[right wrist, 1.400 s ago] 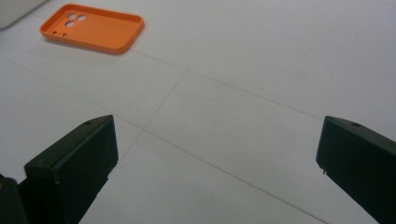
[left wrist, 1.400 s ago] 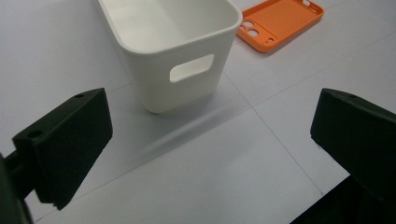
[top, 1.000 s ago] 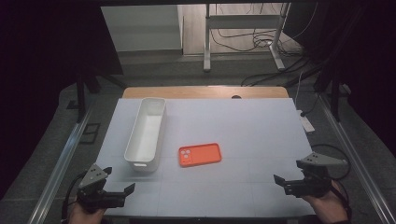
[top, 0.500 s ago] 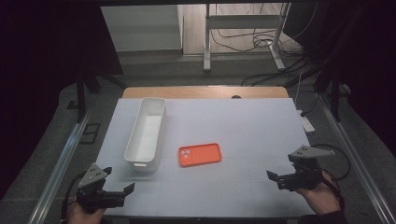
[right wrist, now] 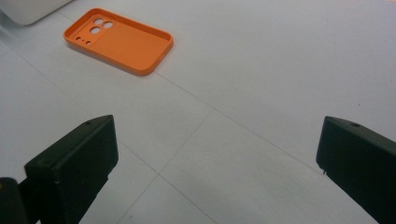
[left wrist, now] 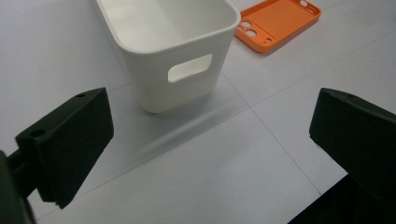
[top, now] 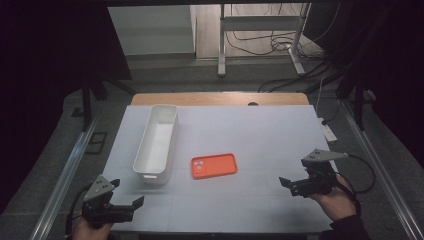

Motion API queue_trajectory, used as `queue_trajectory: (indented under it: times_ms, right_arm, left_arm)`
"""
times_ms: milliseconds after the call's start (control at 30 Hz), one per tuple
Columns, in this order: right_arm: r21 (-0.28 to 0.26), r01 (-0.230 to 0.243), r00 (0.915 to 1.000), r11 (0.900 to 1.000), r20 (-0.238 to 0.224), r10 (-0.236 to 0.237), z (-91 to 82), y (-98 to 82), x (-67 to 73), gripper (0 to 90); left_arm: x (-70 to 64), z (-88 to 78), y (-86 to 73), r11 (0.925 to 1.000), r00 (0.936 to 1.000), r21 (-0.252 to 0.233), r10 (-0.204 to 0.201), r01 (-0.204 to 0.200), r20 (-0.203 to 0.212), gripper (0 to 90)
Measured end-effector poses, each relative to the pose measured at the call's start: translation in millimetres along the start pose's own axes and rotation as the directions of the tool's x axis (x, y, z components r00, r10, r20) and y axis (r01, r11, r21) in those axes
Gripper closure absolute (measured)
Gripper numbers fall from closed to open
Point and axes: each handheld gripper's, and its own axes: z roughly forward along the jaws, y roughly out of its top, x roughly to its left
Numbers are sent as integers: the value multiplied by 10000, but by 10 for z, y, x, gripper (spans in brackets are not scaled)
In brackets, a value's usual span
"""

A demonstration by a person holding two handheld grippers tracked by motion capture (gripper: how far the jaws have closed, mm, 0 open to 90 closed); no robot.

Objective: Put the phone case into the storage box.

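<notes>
case (top: 214,166): orange phone case, lying flat on the table (top: 260,135), open side up, near the middle and a little near of centre; just right of the bin (top: 156,142), apart from it.
case axis: long axis runs left to right across the table, tilted slightly, the right end a little farther than the left.
case heading: camera cut-outs sit at the left end, toward the bin; the plain end points right, toward the right gripper (top: 290,185).
bin: white, long and narrow, long axis near to far, empty inside; handle slot in its near end wall (left wrist: 189,68).
right gripper: held low over the near right of the table, well apart from the case, aimed left toward it; jaws wide apart, holding nothing.
left gripper (top: 134,204): at the near left corner, near of the bin, aimed at its near end; jaws wide apart, holding nothing.
step in hand (judged): right gripper approaches the case for a pick; the bin looks the likely destination.
procedure: keep the jaws wide until they straddle the case; close across the short width, not the length, since the length likely exceeds the opening.
procedure: bring one jaw over the raised rim at the plain right end; the case lies flat and thin, so a low, angled entry should help get under an edge.
caution: a light case may slide on the smooth table if pushed from one side; close both jaws evenly.
</notes>
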Motion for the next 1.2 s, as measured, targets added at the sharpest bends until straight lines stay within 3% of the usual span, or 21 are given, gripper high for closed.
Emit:
queue_trajectory:
  times_ms: [800, 1200]
  right_arm:
    - [534, 152, 9989, 9985, -456, -128, 296, 232, 70, 0]
    - [778, 637, 9963, 9949, -619, -590, 442, 328, 123, 0]
  left_arm:
    - [7, -3, -4, 10000, 10000, -57, -54, 54, 22, 7]
    - [8, -4, -5, 10000, 10000, -59, -46, 46, 42, 7]
